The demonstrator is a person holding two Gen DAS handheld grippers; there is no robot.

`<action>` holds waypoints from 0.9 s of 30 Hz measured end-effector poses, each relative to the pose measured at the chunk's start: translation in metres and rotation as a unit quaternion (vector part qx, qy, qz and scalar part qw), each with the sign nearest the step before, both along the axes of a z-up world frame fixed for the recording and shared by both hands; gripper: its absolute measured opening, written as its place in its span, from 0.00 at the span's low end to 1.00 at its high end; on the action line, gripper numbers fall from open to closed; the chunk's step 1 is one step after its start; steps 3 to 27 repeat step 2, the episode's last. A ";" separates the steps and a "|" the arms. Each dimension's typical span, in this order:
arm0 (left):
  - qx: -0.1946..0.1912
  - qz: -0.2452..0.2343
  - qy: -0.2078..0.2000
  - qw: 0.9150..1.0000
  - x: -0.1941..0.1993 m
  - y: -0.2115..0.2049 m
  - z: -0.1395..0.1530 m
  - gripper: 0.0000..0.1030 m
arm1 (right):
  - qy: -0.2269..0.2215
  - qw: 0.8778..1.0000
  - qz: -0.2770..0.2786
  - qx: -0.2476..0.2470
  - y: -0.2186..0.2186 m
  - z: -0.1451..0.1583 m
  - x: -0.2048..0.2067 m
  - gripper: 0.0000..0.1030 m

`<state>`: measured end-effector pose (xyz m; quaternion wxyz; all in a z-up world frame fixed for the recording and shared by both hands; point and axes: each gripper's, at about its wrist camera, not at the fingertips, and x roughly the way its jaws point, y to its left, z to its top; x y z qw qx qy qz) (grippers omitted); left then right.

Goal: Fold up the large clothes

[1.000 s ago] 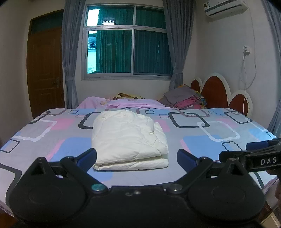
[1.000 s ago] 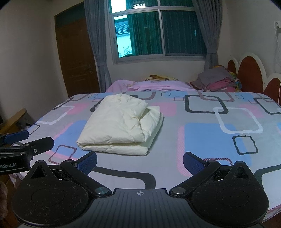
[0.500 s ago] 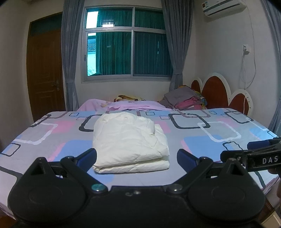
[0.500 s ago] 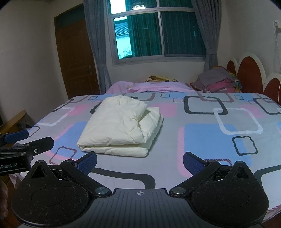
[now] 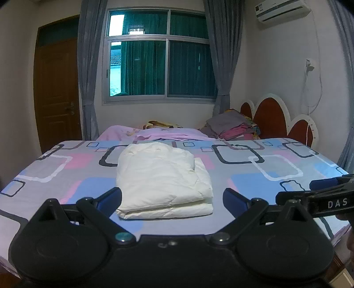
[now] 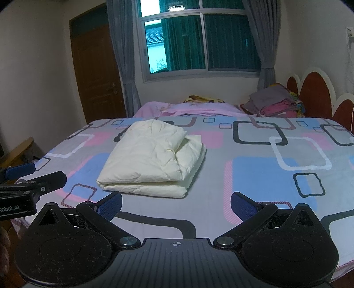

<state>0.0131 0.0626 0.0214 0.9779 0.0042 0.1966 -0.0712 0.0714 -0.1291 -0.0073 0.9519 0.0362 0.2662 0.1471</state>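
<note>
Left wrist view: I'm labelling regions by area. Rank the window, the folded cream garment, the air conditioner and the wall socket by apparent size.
1. window
2. folded cream garment, though nearness to the camera inflates it
3. air conditioner, partly cut off by the frame
4. wall socket

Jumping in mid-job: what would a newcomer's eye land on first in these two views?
The cream padded garment, folded into a thick bundle, lies alone mid-bed on the patterned bedsheet. Both tools hang open and empty at the near edge: left tool, right tool. Behind, a pile of folded clothes sits beside the scalloped headboard.
</note>
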 end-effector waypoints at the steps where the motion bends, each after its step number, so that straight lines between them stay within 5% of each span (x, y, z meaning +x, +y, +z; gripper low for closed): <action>1: -0.001 0.001 0.001 1.000 0.000 0.000 0.000 0.95 | 0.000 1.000 0.001 0.000 0.000 0.000 0.001 1.00; 27: -0.001 0.001 0.001 1.000 0.000 0.000 -0.001 0.95 | 0.001 1.000 0.002 0.000 0.000 -0.001 0.001 1.00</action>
